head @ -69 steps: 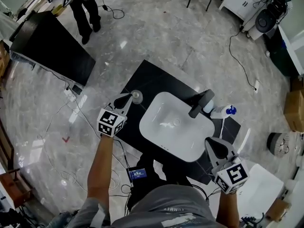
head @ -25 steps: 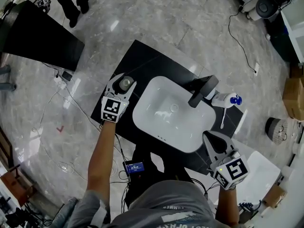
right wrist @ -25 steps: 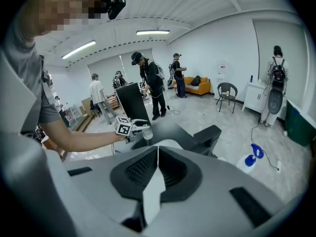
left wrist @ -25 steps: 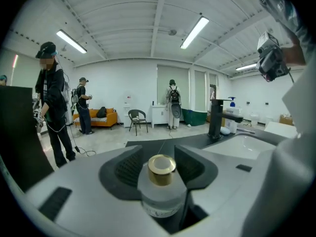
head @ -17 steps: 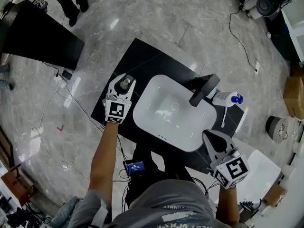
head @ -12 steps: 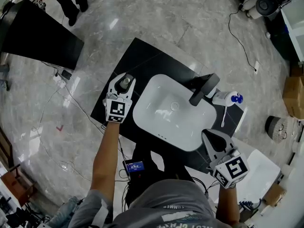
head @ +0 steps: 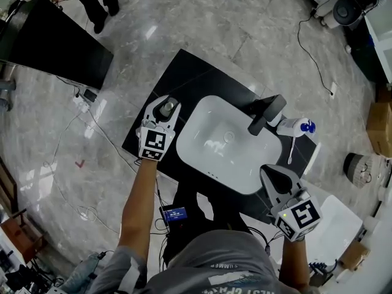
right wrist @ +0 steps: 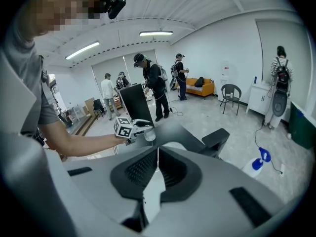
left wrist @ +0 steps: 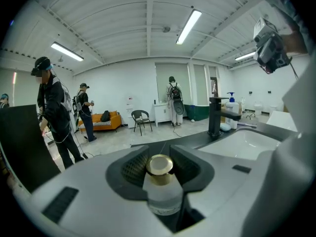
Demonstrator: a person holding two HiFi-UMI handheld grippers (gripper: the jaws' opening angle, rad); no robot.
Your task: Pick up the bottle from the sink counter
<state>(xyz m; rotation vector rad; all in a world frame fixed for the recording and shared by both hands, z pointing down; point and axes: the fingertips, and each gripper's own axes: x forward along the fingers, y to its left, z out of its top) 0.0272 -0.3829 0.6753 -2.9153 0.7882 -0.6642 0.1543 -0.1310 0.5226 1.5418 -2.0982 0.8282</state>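
A small clear bottle point(head: 169, 108) with a gold cap point(left wrist: 160, 165) stands upright at the left end of the black sink counter point(head: 202, 81). My left gripper point(head: 167, 106) is shut on it, with both pads against the bottle's body point(left wrist: 162, 194). Whether the bottle's base touches the counter I cannot tell. From the right gripper view, the left gripper and the bottle point(right wrist: 148, 135) show far off to the left. My right gripper point(head: 270, 173) hangs by the counter's near right corner, its jaws shut point(right wrist: 158, 154) with nothing between them.
A white basin point(head: 211, 124) fills the counter's middle, with a black faucet point(head: 264, 114) behind it. A white spray bottle with a blue top point(head: 295, 127) and a thin white stick point(head: 291, 152) lie at the right end. People stand on the floor beyond.
My left gripper came in around the bottle from the near left, and its jaws narrowed onto it. The right gripper has hardly moved.
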